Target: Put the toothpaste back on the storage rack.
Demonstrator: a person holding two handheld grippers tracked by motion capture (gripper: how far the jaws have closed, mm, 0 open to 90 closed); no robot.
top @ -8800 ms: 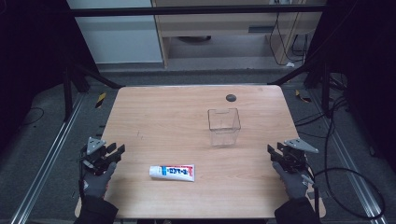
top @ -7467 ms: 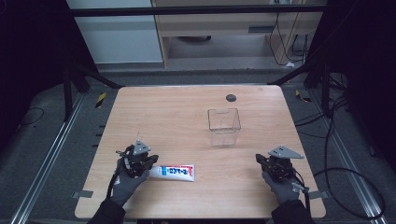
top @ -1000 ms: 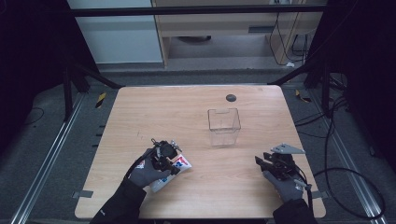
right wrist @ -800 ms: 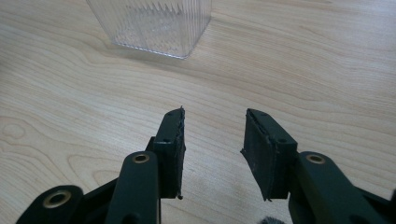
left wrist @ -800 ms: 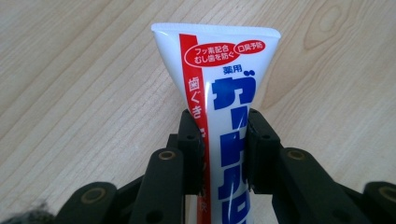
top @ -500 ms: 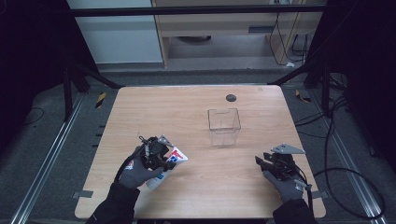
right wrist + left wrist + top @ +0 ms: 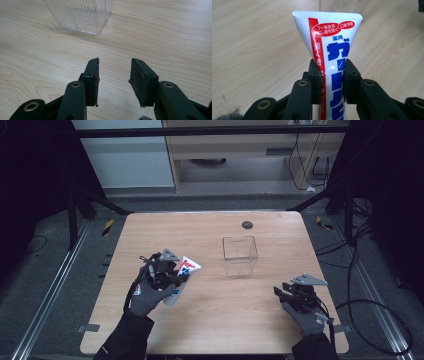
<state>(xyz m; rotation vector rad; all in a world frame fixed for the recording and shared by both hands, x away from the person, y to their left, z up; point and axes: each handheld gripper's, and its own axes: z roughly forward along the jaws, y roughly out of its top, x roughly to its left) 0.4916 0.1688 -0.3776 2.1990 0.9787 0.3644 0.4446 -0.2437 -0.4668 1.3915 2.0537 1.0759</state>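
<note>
A white toothpaste tube (image 7: 182, 273) with red and blue print is held off the table at the left, its flat crimped end tilted up toward the far right. My left gripper (image 7: 167, 276) is shut on the tube (image 7: 331, 62) around its middle, one jaw on each side. A clear ribbed plastic box (image 7: 240, 255) stands upright near the table's middle, to the right of the tube. My right gripper (image 7: 290, 295) rests low at the front right, open with nothing between its fingers (image 7: 93, 77), and the clear box (image 7: 81, 15) stands ahead of it.
The wooden table (image 7: 210, 330) has a small dark round spot (image 7: 247, 224) near its far edge. Black frame bars and cables run round the table, with cabinets behind. Bare wood lies between the two grippers.
My left gripper went from the table's left edge to the lying tube, shut on it and lifted it, tilting it upward. The right gripper has hardly moved in the last second.
</note>
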